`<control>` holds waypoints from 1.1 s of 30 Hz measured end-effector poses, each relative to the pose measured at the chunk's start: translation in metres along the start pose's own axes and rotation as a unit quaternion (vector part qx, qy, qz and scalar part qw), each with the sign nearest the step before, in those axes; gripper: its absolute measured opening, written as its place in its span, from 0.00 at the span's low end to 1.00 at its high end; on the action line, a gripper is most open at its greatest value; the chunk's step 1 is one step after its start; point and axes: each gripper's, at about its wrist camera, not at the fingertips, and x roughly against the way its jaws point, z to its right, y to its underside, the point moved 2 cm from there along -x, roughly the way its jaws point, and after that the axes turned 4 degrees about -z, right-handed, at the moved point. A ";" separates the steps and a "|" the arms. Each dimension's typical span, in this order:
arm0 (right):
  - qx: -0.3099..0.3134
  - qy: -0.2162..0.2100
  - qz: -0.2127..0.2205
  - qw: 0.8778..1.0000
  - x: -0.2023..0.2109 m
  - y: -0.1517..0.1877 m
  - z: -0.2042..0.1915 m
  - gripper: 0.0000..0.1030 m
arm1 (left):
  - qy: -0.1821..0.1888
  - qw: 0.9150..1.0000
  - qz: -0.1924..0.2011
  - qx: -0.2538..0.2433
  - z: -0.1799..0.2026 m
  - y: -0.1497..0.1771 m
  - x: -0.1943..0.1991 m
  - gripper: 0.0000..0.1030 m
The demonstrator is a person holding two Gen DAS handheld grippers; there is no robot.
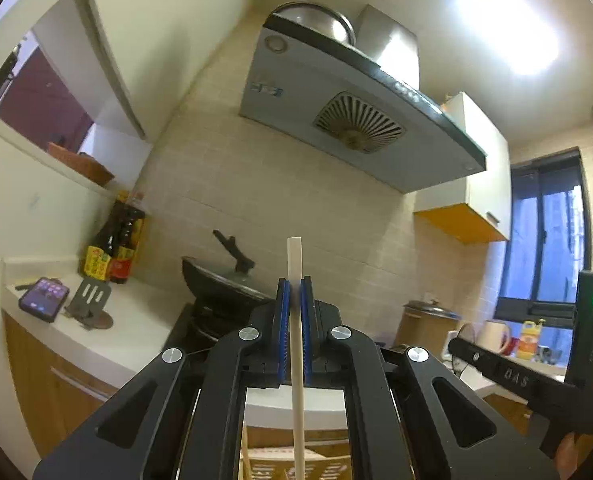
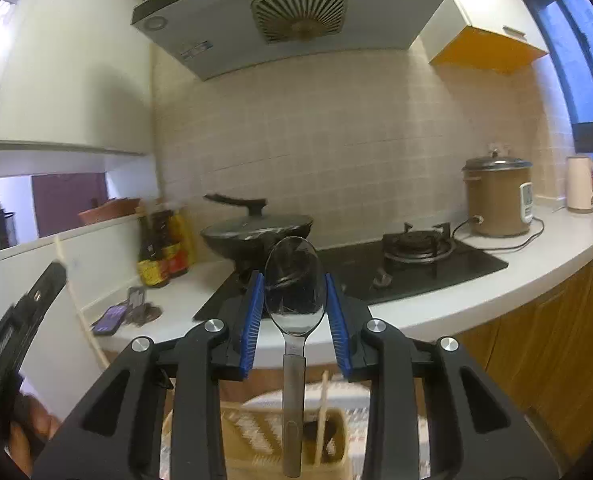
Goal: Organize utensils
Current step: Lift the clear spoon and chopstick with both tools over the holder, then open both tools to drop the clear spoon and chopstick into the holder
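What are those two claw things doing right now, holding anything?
Left gripper: closed on a pale chopstick, which stands upright between its pads.
Right gripper: closed on a metal spoon, gripped by its bowl, handle hanging down.

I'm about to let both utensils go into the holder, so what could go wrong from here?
1. The right gripper pinches the spoon by its rounded bowl edges, handle hanging down; that curved metal could slip or swing.
2. The left gripper clamps the pale chopstick mid-length, so its long ends may tilt and miss.
3. The wooden holder below already contains a chopstick, which could block or get knocked.
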 end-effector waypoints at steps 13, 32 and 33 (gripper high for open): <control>-0.011 0.024 -0.011 1.000 -0.039 0.051 0.025 0.27 | -0.053 0.998 0.000 -0.027 -0.017 0.050 -0.022 0.03; -0.003 0.003 -0.073 0.997 0.036 0.076 0.011 0.44 | -0.044 0.992 -0.117 -0.033 -0.028 0.045 0.045 0.39; -0.001 0.005 -0.081 0.997 0.045 0.080 0.008 0.44 | -0.044 0.990 -0.130 -0.030 -0.031 0.047 0.049 0.39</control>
